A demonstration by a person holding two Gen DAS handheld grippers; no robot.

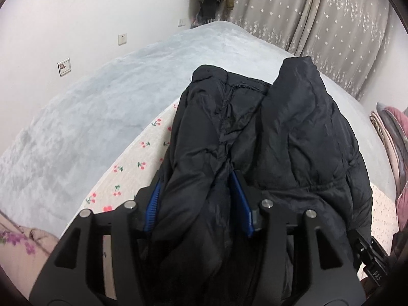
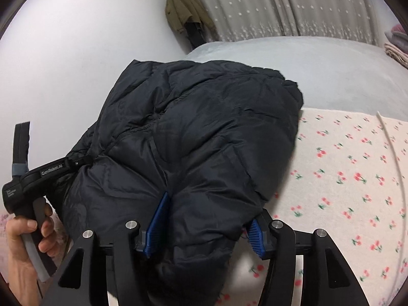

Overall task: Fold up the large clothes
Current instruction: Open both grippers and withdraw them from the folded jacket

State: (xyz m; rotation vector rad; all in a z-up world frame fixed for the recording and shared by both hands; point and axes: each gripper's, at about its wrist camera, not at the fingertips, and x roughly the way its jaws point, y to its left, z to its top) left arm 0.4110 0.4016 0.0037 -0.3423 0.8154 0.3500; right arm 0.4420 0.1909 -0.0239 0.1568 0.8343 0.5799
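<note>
Pale grey blanket (image 1: 107, 102) covers the bed up to the white wall (image 1: 76, 12) and the star-patterned curtain (image 1: 344, 25), leaving wide bare room to the left and beyond. On it lies a cherry-print sheet (image 2: 344, 165), its far edge straight across the right wrist view. Black puffer jacket (image 2: 191, 140) sits bunched on that sheet, reaching onto the blanket. Left gripper (image 1: 196, 204) pinches a thick fold of jacket between its blue pads (image 1: 239, 199); right gripper (image 2: 204, 224) likewise clamps the padded hem. A hand (image 2: 23, 242) holds the left tool. Stacked fabrics (image 1: 392, 148) crowd the right edge; an olive coat (image 2: 183, 10) hangs in the corner
</note>
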